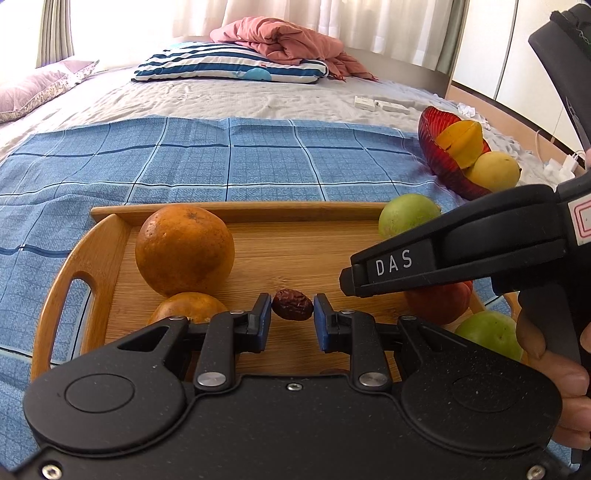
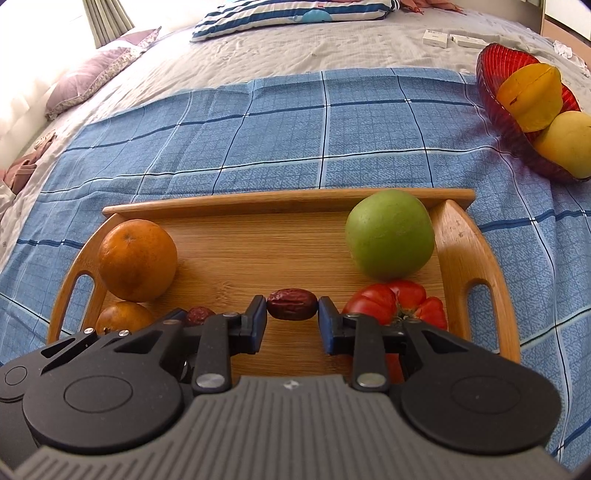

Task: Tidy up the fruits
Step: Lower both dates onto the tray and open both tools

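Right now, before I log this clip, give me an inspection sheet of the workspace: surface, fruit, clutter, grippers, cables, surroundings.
Surface: blue checked cloth on a bed, wooden tray on it.
Job's things: on the tray, large orange, small orange, green apple, tomato; red bowl beside it holds starfruit and yellow fruit.
Clutter: white boxes on the bedsheet.
Grippers: left gripper pads touch both ends of the left date; right gripper likewise on the right date.
Cables: white charger and cable at the bed's edge.
Surroundings: striped pillow, pink blanket, curtains.
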`<state>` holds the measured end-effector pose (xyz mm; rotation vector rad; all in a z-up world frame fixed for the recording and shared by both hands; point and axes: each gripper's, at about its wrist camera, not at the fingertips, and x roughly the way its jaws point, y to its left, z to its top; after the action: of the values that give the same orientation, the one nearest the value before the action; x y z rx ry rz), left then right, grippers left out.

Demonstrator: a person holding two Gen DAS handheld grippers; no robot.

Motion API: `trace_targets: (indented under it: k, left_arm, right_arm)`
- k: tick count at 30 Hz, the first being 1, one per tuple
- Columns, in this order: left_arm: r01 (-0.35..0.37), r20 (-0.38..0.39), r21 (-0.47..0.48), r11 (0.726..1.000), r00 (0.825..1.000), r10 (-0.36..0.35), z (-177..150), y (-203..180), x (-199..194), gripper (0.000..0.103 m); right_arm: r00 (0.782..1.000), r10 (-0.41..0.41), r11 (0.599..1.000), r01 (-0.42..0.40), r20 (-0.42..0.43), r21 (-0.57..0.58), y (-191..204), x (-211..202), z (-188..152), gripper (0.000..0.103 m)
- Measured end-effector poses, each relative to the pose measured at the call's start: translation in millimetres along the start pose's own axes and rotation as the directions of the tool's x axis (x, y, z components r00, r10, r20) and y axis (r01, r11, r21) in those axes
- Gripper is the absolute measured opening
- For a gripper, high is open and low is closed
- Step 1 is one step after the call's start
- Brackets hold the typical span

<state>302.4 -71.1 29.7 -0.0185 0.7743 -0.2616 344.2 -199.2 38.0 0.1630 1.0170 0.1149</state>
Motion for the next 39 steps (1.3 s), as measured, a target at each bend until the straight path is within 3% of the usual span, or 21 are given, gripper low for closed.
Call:
trace_targets:
  k: [3,22,39]
  left_arm:
    - [0.008,0.000,-0.008,1.000,1.000,-0.008,0.1,0.7,-1.4,0.028]
    - [-0.009,0.024,0.013,1.000,1.000,0.009,2.6,-4.5,-18.5,0.051]
    - [-0.015,0.038,0.037,0.999,0.999,0.014,0.8,-10.0,-34.7,0.060]
  right_arm:
    - [1.000,0.006,1.000,-0.006,0.004,-0.003,0.2,-0.9,-1.1,0.048]
    - [0.999,0.029,1.000,-0.028,0.038,-0.013,-3.8,-22.7,-5.6,0.054]
    - [0.992,0.047,0.999,-0.044,0.114,-0.031,-5.1,-46.6,-12.8,0.065]
